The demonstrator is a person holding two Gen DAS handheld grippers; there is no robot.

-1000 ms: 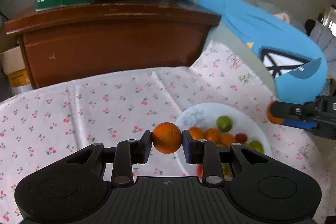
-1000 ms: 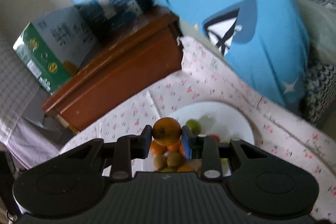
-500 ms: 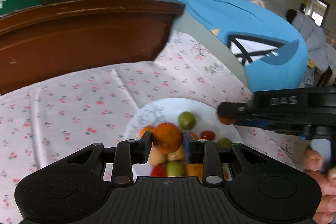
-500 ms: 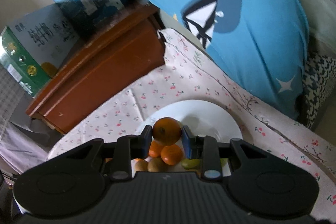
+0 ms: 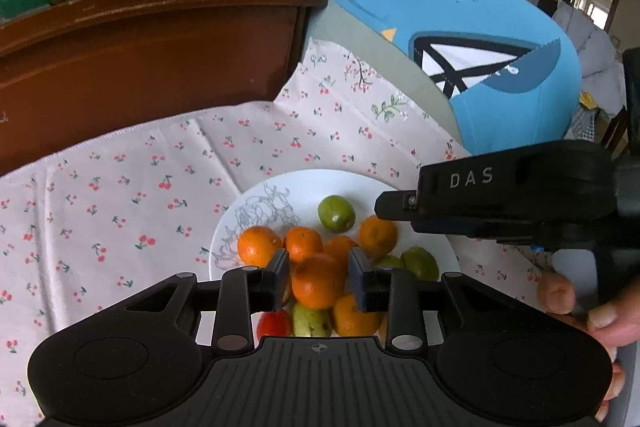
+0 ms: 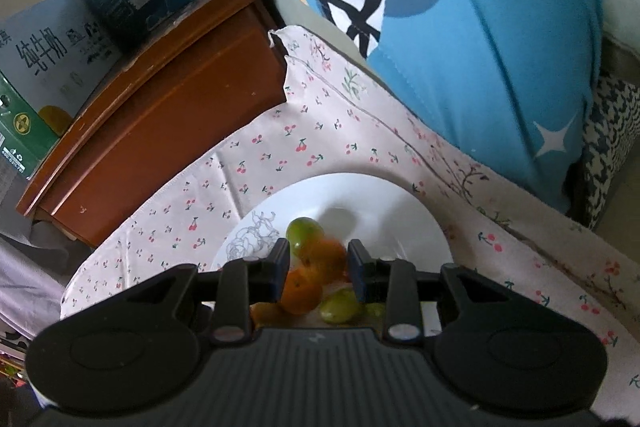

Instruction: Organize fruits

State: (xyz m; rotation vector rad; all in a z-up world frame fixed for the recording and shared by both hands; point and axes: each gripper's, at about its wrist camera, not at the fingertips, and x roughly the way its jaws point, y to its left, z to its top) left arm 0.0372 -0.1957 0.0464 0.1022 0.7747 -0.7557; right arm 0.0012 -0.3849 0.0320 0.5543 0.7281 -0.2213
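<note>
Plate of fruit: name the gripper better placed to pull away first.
Right, probably. Both have just been opening. The right gripper shows clear gaps around its blurred orange; the left gripper has its orange nearly touching both fingers above the plate.

text: "DAS" on right gripper | "纯牛奶" on green-white carton

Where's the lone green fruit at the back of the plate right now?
In the left wrist view the green fruit lies on the white plate, behind the oranges, just left of the right gripper.
</note>
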